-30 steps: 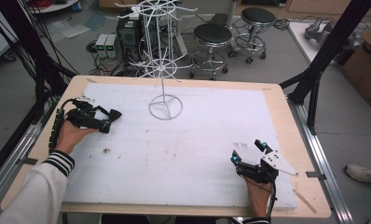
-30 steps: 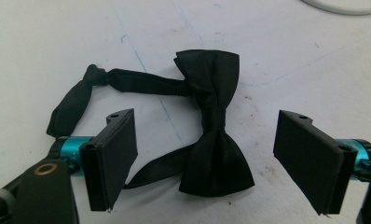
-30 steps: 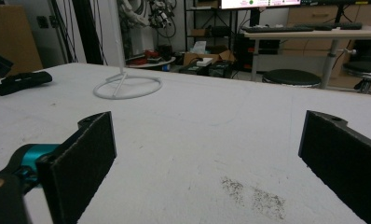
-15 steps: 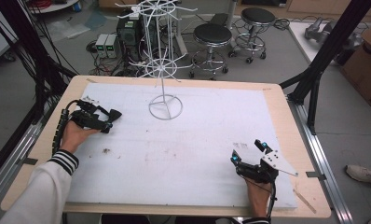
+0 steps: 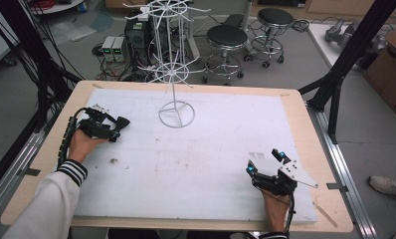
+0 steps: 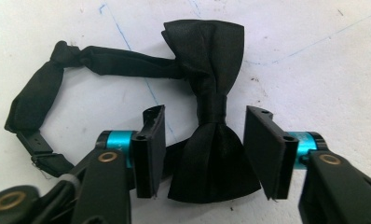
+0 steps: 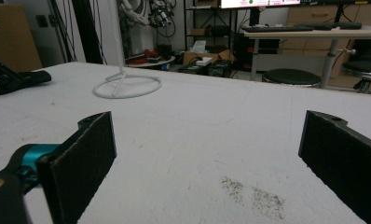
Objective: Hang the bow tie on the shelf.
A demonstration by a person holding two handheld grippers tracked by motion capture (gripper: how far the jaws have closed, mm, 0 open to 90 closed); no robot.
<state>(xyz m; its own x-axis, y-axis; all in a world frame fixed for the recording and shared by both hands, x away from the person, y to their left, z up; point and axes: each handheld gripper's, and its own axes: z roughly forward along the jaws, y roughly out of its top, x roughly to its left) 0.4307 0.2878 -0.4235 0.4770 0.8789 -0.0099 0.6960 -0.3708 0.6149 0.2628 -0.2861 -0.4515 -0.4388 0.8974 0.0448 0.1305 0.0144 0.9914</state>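
Note:
A black satin bow tie (image 6: 207, 51) lies flat on the white table cover, its strap (image 6: 39, 93) looping off to the left in the left gripper view. My left gripper (image 6: 204, 112) is open, one jaw on each side of the tie's lower wing just below the knot. In the high view this gripper (image 5: 119, 128) sits at the table's left, held by a hand in a striped cuff. My right gripper (image 5: 262, 161) rests at the front right, open with nothing between its fingers (image 7: 88, 154).
A white wire display rack stands on a ring base (image 5: 176, 114) at the back middle of the white cover (image 5: 211, 149), also seen from the right gripper view as the ring base (image 7: 127, 87). Stools, cables and boxes lie beyond the table's far edge.

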